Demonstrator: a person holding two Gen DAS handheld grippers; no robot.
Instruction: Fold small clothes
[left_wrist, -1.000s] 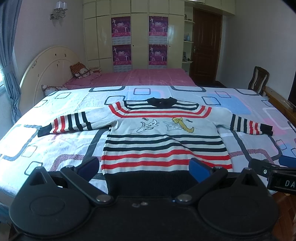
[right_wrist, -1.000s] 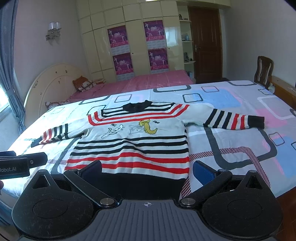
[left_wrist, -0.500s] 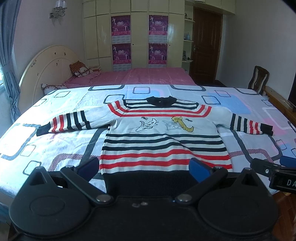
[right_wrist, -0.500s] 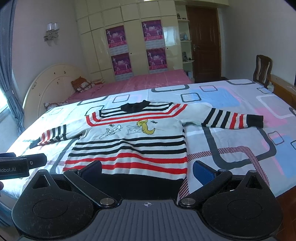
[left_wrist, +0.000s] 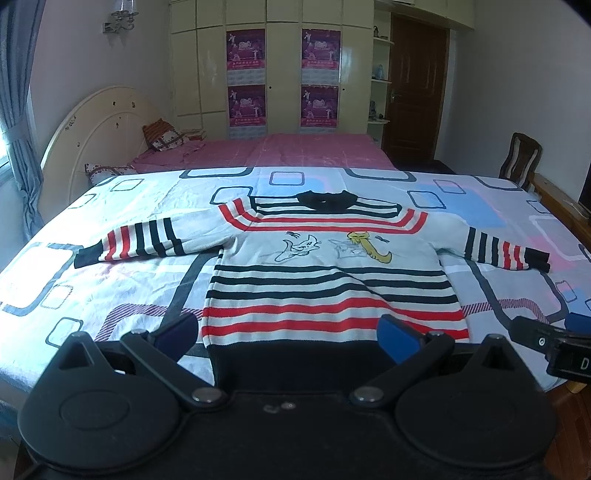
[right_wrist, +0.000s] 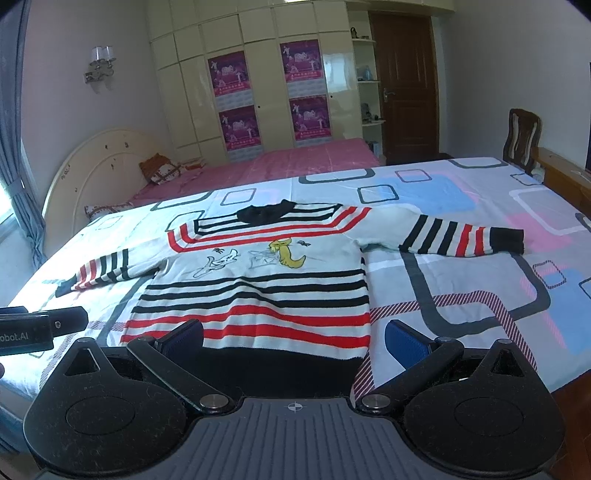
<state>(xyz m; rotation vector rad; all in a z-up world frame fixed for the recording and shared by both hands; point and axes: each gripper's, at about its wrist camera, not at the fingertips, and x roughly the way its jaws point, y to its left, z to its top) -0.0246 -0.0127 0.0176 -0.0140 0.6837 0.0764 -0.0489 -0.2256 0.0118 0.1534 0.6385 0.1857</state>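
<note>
A small white sweater (left_wrist: 332, 273) with red and black stripes, a black collar and cartoon figures lies flat and face up on the bed, both sleeves spread out to the sides. It also shows in the right wrist view (right_wrist: 258, 288). My left gripper (left_wrist: 288, 336) is open and empty, above the sweater's black hem. My right gripper (right_wrist: 293, 338) is open and empty, over the hem's right part. The right gripper's side shows at the right edge of the left wrist view (left_wrist: 546, 343); the left gripper shows at the left edge of the right wrist view (right_wrist: 33, 328).
The bed has a patterned sheet (left_wrist: 110, 280) with squares. A second bed with a pink cover (left_wrist: 295, 151) and a cream headboard (left_wrist: 92, 133) stands behind. A wooden chair (left_wrist: 521, 158) and the bed's wooden frame (right_wrist: 561, 173) are at the right.
Both views have shifted slightly; the sweater lies as before. Both grippers stay open.
</note>
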